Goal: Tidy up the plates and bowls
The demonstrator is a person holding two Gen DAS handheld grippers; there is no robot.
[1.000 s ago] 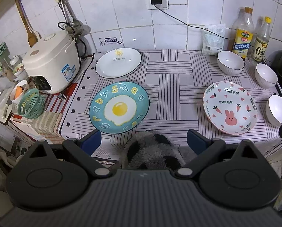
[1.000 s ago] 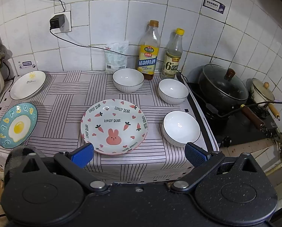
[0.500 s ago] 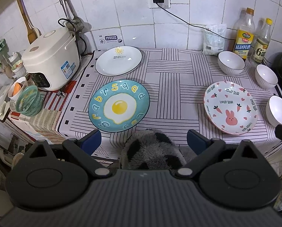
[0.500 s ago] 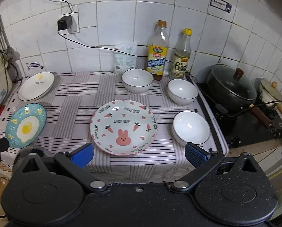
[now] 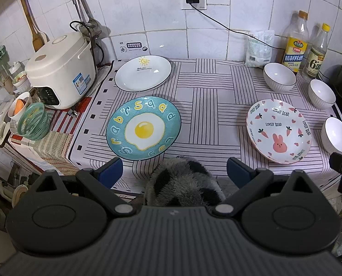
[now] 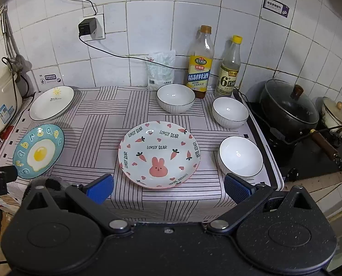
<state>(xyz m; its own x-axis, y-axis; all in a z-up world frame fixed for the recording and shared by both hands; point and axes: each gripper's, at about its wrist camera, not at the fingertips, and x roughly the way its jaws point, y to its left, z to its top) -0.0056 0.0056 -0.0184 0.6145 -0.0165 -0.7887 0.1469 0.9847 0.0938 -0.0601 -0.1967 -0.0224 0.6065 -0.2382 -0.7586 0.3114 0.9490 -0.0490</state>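
Note:
Three plates lie on the striped cloth: a white sun plate [image 5: 143, 72] at the back left, a blue egg plate [image 5: 143, 127] in front of it, and a pink rabbit plate [image 5: 278, 130] [image 6: 159, 154] at the right. Three white bowls stand along the right side: back [image 6: 176, 97], middle [image 6: 230, 112], front [image 6: 240, 156]. My left gripper [image 5: 174, 172] is open and empty, above the front edge near the egg plate. My right gripper [image 6: 168, 187] is open and empty, just in front of the rabbit plate.
A rice cooker [image 5: 60, 69] and a green basket [image 5: 34, 121] stand at the left. Two bottles [image 6: 199, 63] and a bag stand against the tiled wall. A black pot [image 6: 288, 108] sits on the stove at the right. A furry sleeve [image 5: 184, 185] shows below the table edge.
Both grippers have drifted slightly; the table sits a little higher and further right in the right view. Nothing on the table moved.

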